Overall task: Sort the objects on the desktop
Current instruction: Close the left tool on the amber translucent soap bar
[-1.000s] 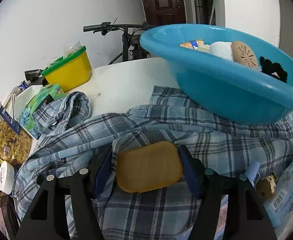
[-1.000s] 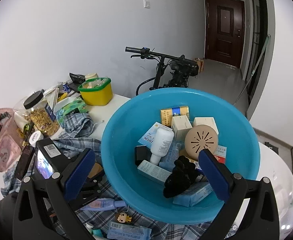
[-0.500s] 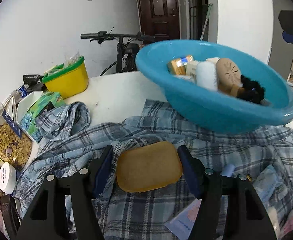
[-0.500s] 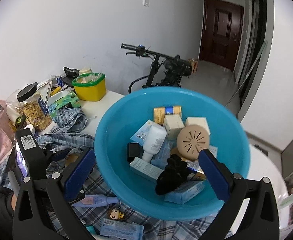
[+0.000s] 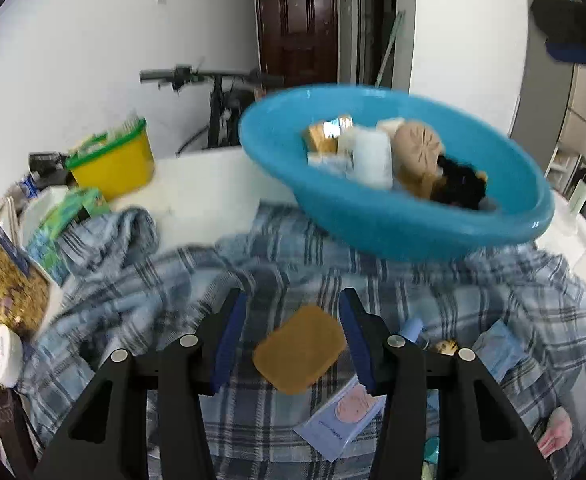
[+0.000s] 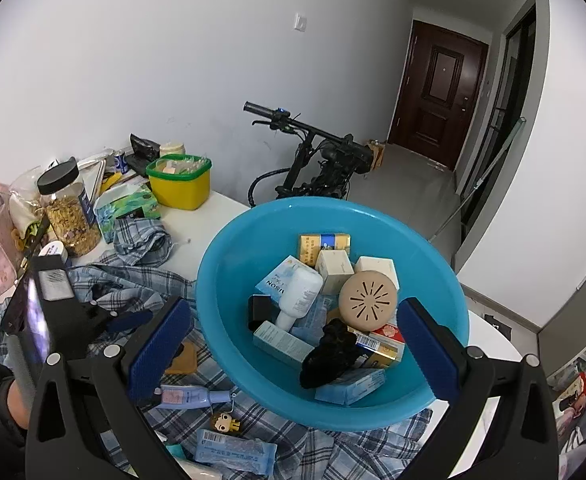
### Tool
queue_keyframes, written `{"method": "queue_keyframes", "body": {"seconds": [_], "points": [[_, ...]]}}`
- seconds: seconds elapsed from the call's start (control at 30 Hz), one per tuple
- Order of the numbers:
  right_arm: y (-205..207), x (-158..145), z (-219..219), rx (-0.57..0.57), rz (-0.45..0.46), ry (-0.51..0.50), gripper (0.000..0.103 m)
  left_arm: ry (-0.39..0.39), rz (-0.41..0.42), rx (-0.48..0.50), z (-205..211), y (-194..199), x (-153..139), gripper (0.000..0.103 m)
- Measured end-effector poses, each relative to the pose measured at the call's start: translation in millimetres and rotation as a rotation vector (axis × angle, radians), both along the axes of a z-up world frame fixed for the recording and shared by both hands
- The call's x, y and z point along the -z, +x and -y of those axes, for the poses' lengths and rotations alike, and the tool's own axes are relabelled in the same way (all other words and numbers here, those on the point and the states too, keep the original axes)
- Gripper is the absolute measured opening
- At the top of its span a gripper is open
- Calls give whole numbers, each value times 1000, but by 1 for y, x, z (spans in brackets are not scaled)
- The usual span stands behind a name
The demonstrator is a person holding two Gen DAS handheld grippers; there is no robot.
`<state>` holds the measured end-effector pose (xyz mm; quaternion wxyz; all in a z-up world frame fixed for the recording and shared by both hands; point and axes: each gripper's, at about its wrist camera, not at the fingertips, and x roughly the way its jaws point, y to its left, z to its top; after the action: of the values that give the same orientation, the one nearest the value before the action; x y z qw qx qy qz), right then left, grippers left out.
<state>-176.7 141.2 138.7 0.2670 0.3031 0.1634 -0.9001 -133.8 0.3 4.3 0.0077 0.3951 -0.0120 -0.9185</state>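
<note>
A blue basin [image 6: 233, 264] [image 5: 413, 236] sits on a plaid shirt [image 5: 173, 280] and holds boxes, a white bottle [image 6: 299, 294], a tan round disc [image 6: 367, 298] and a black scrunchie [image 6: 331, 354]. My right gripper [image 6: 293, 356] is open, its blue pads wide apart above the basin's near side. My left gripper [image 5: 293, 336] is open above a tan pad [image 5: 299, 350] that lies on the shirt between and below its pads. The pad also shows in the right wrist view [image 6: 183, 356], beside the left gripper's body.
A yellow tub with a green rim [image 6: 181, 182], a tissue box [image 6: 127, 206] and a jar of cereal [image 6: 69, 216] stand at the table's left. A tube [image 6: 191, 396], a small figurine [image 6: 225, 422] and packets [image 6: 233, 450] lie on the shirt. A bicycle [image 6: 313, 164] stands behind the table.
My left gripper has risen and pulled back from the tan pad, which now looks smaller and lies free on the shirt. My right gripper has risen a little over the basin.
</note>
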Motion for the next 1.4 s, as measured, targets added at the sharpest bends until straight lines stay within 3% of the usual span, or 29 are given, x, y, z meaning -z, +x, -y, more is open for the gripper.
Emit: {"method": "queue_keyframes", "body": {"seconds": [0.03, 0.1, 0.17, 0.33, 0.43, 0.47, 0.5, 0.6, 0.77, 1.0, 1.2, 1.4], "points": [[1, 0, 1, -2, -1, 5, 103, 0, 14, 3, -2, -1, 4, 62], [2, 1, 2, -13, -2, 10, 103, -23, 19, 6, -7, -1, 9, 83], [2, 2, 2, -17, 3, 6, 103, -67, 25, 3, -11, -2, 15, 86], [0, 7, 3, -24, 23, 4, 103, -111, 98, -12, -12, -14, 38, 86], [0, 9, 4, -29, 30, 7, 103, -107, 98, -3, -13, -15, 46, 84], [-1, 10, 4, -31, 33, 7, 103, -94, 99, 7, -13, -15, 47, 66], [-1, 10, 5, -34, 36, 7, 103, -56, 98, 39, -14, -15, 46, 64], [-1, 11, 5, -35, 39, 9, 103, -77, 71, 64, -22, -10, 40, 64], [0, 11, 5, -30, 33, 14, 103, -38, 5, 49, -16, -1, 18, 64], [-1, 7, 2, -16, 8, 6, 103, 3, -11, 28, -6, 0, 3, 64], [-6, 22, -3, 39, 21, -13, 103, -3, -64, 26, -5, 10, -15, 64], [36, 38, -25, 71, 39, -62, 103, -15, -93, 15, -2, 15, -24, 64]]}}
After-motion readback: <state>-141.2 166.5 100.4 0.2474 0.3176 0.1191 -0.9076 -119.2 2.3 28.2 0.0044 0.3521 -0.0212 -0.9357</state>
